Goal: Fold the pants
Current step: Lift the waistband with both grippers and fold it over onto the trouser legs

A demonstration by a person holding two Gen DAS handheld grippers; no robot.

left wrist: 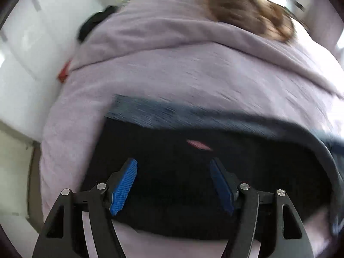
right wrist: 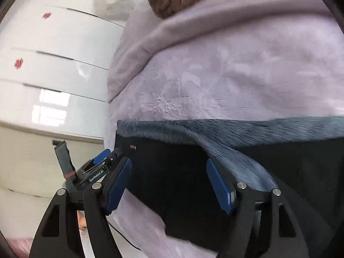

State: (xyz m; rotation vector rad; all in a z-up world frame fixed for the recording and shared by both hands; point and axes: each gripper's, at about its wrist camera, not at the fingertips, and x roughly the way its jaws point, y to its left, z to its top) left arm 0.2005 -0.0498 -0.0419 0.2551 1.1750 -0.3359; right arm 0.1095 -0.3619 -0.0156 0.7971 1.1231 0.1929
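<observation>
Black pants (left wrist: 172,193) with a grey-blue fleecy inside (left wrist: 150,114) lie folded on a lavender blanket (left wrist: 193,71). A small pink label (left wrist: 198,145) shows on the black cloth. My left gripper (left wrist: 173,163) hovers over the black layer with its blue pads wide apart and nothing pinched. In the right wrist view the pants (right wrist: 172,182) lie under my right gripper (right wrist: 169,163), which is open too. A strip of grey lining (right wrist: 236,150) runs by its right finger. The left gripper (right wrist: 107,157) shows at the pants' left corner.
A brown furry thing (left wrist: 247,10) lies at the blanket's far end. White drawer fronts (right wrist: 53,64) stand left of the bed above a pale floor (right wrist: 28,154). A black object (left wrist: 94,21) and a red one (left wrist: 64,73) sit at the blanket's left edge.
</observation>
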